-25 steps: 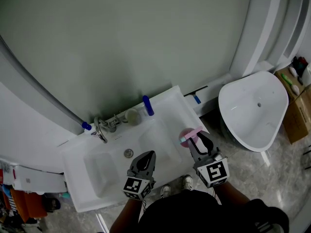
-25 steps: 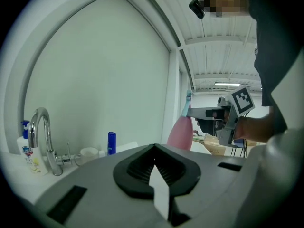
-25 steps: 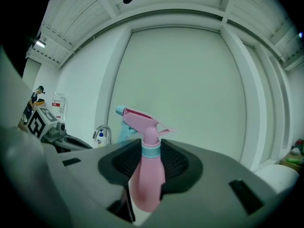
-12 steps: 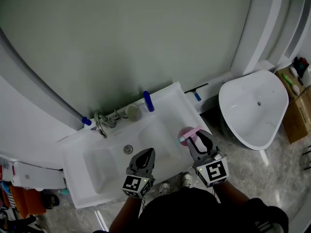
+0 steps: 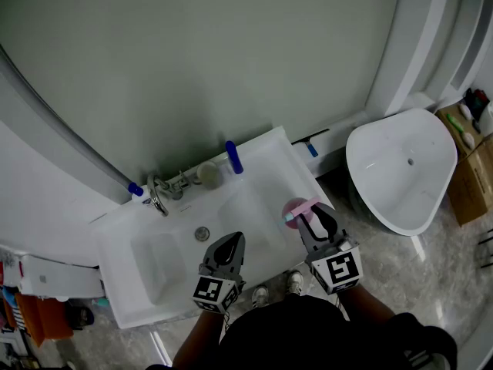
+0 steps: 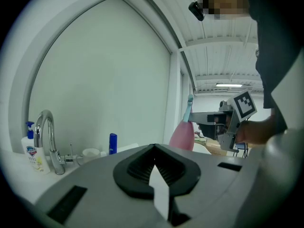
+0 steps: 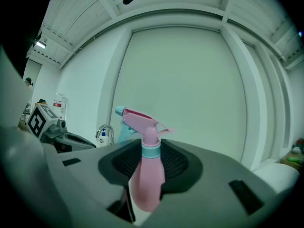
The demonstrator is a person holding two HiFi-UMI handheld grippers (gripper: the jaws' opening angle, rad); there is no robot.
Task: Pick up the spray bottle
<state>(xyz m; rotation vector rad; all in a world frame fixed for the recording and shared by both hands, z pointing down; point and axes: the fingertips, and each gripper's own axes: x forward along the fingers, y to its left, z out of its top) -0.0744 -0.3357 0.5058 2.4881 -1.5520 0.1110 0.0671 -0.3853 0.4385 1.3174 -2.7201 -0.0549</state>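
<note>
The pink spray bottle (image 5: 296,210) with a teal collar and nozzle stands upright over the right end of the white washbasin (image 5: 146,272). My right gripper (image 5: 312,216) is shut on it: in the right gripper view the bottle's body (image 7: 147,175) is pinched between the black pads (image 7: 178,163), with the trigger head above them. Whether its base rests on the counter is hidden. My left gripper (image 5: 229,245) hovers over the basin's front edge, shut and empty, its jaws meeting at the tip (image 6: 154,148). From there the bottle (image 6: 182,134) shows to the right.
A chrome faucet (image 5: 158,199), a soap dispenser with a blue pump (image 5: 137,191), a cup (image 5: 206,174) and a blue bottle (image 5: 233,158) line the back of the basin by the wall. A white toilet bowl (image 5: 400,172) and a cardboard box (image 5: 470,168) stand to the right.
</note>
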